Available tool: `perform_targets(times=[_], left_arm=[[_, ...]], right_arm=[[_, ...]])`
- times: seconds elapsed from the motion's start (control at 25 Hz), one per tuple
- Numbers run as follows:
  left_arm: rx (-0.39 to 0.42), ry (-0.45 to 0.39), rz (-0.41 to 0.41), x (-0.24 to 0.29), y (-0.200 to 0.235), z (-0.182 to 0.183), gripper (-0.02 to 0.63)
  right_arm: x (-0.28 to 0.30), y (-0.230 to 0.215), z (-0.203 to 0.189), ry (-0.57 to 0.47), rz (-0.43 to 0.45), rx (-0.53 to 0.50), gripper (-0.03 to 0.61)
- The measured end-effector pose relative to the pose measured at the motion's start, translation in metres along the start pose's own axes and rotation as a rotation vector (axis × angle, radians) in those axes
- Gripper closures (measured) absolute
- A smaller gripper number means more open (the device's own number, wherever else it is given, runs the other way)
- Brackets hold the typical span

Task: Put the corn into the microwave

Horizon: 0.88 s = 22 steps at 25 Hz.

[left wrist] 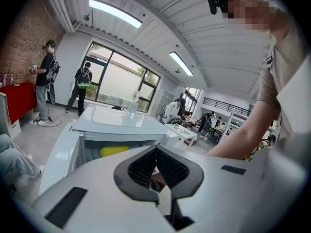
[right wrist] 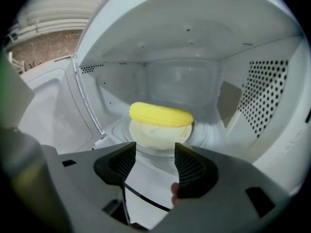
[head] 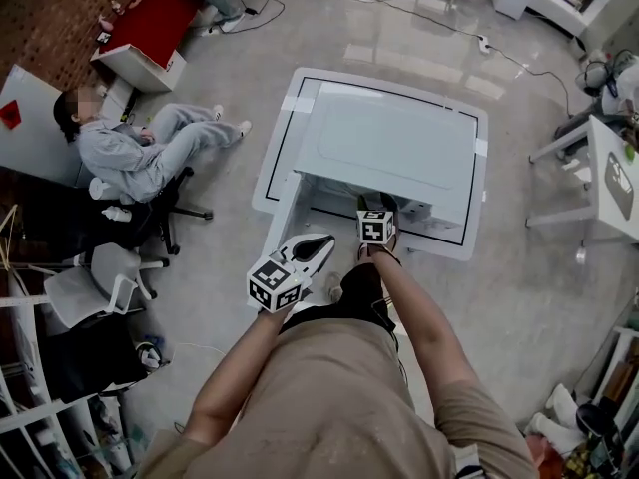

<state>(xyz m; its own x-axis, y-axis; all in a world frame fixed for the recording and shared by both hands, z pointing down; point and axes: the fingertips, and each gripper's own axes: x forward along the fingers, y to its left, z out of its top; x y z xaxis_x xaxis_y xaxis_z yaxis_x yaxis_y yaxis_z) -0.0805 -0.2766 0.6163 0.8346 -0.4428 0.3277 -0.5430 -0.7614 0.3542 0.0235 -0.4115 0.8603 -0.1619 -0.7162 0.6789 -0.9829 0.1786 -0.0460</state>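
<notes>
A yellow corn cob (right wrist: 160,114) lies on a pale round plate (right wrist: 158,134) inside the white microwave (right wrist: 252,96), whose door (right wrist: 48,106) stands open at the left. My right gripper (right wrist: 154,159) is open and empty just in front of the cavity, a short way back from the plate. In the head view it (head: 377,210) sits at the front of the microwave (head: 389,143). My left gripper (head: 318,247) is shut on nothing, held back to the left. In its own view the closed gripper (left wrist: 155,148) points at the microwave, and the corn (left wrist: 114,151) shows inside.
The microwave stands on a low white table (head: 469,238) with a black border line. A person (head: 130,153) sits on the floor at the left beside office chairs (head: 110,272). Another white table (head: 609,178) stands at the right. People stand by the windows (left wrist: 46,76).
</notes>
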Motion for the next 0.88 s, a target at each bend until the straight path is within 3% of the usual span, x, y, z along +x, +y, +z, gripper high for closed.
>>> perform_targets(times=[0.2, 0.48, 0.6, 0.88], left_arm=[[-0.01, -0.059, 0.014, -0.023, -0.001, 0.005, 0.607], [-0.045, -0.109, 0.005, -0.042, -0.008, -0.003, 0.607], [-0.04, -0.119, 0.005, -0.045, -0.012, -0.003, 0.607], [-0.017, -0.181, 0.04, -0.057, -0.036, 0.018, 0.607]], right_arm=[[-0.058, 0.005, 0.01, -0.098, 0.048, 0.011, 0.341], [-0.18, 0.006, 0.03, -0.237, 0.169, 0.153, 0.341], [-0.232, -0.006, 0.04, -0.306, 0.179, 0.178, 0.341], [-0.322, -0.053, 0.05, -0.38, 0.137, 0.123, 0.341]])
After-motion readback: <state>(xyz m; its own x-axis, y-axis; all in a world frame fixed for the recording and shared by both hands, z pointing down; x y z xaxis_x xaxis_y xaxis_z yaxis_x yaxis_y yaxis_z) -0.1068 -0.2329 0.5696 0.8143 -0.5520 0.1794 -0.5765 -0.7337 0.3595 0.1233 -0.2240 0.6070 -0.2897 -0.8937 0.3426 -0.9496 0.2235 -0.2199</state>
